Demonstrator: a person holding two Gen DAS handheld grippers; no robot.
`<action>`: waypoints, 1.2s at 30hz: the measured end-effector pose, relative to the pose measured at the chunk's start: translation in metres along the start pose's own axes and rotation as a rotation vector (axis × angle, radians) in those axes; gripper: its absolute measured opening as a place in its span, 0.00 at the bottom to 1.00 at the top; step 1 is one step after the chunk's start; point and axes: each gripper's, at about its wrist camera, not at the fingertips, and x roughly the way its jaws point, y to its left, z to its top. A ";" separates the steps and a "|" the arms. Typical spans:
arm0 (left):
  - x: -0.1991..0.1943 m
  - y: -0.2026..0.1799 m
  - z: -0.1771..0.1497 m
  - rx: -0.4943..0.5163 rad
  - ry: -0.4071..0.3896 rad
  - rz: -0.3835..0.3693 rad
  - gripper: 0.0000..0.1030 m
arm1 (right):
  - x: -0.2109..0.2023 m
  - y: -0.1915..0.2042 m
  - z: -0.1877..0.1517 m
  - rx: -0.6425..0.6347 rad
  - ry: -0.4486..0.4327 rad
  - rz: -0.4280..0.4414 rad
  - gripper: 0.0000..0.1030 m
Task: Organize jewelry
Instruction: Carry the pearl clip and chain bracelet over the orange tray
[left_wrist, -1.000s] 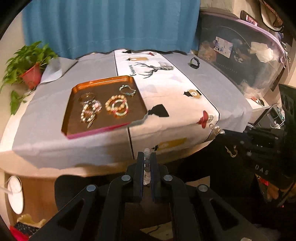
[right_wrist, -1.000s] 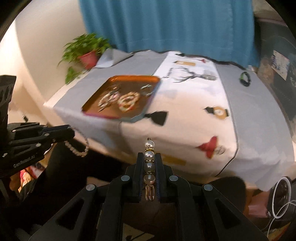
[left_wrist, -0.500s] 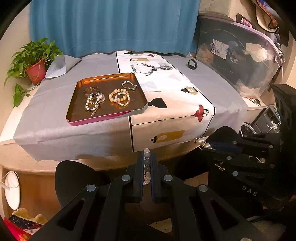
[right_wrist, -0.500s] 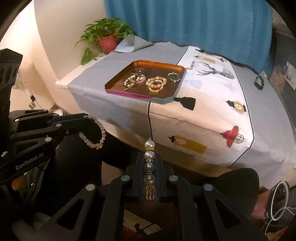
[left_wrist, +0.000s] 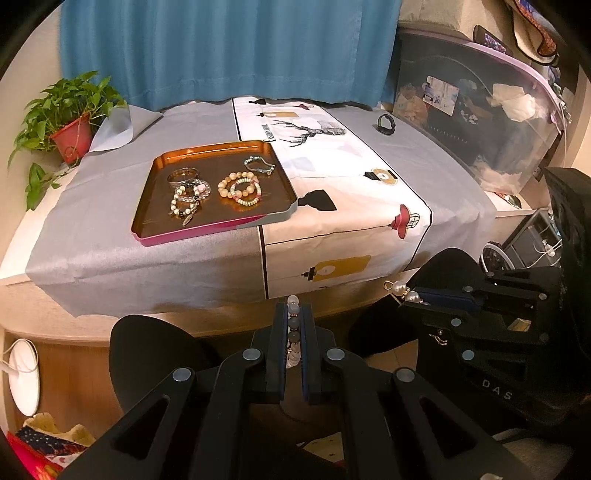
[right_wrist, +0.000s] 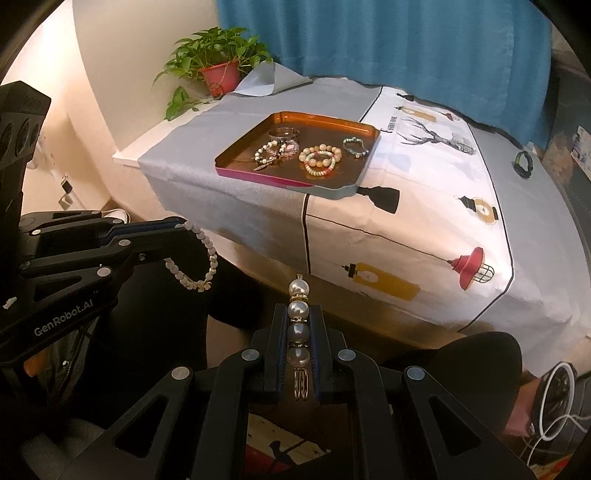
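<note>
An orange tray (left_wrist: 159, 162) with several beaded bracelets (left_wrist: 239, 186) lies on the cloth-covered table; it also shows in the right wrist view (right_wrist: 258, 127). My left gripper (left_wrist: 293, 314) is shut on a white bead bracelet (right_wrist: 195, 258), which hangs in a loop below the table's front edge. My right gripper (right_wrist: 298, 314) is shut on a pearl hair clip (right_wrist: 298, 325), also in front of the table and below its top. The right gripper shows at the right of the left wrist view (left_wrist: 410, 295).
A potted plant (left_wrist: 70, 129) stands at the table's back left corner. A black wristband (left_wrist: 386, 123) lies at the back right. A clear storage box (left_wrist: 480, 110) stands to the right. A blue curtain (left_wrist: 221, 48) hangs behind.
Both grippers have drawn back from the table and lowered, so the tray looks farther away. The two grippers have come closer together. Each still holds its piece.
</note>
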 end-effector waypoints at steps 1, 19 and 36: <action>0.001 0.000 0.001 0.000 0.002 0.000 0.04 | 0.001 0.000 0.000 0.001 0.002 0.001 0.11; 0.021 0.038 0.025 -0.073 0.008 -0.001 0.04 | 0.028 -0.010 0.023 -0.003 0.037 -0.020 0.11; 0.062 0.128 0.122 -0.133 -0.094 0.100 0.04 | 0.098 -0.036 0.155 -0.001 -0.023 -0.036 0.11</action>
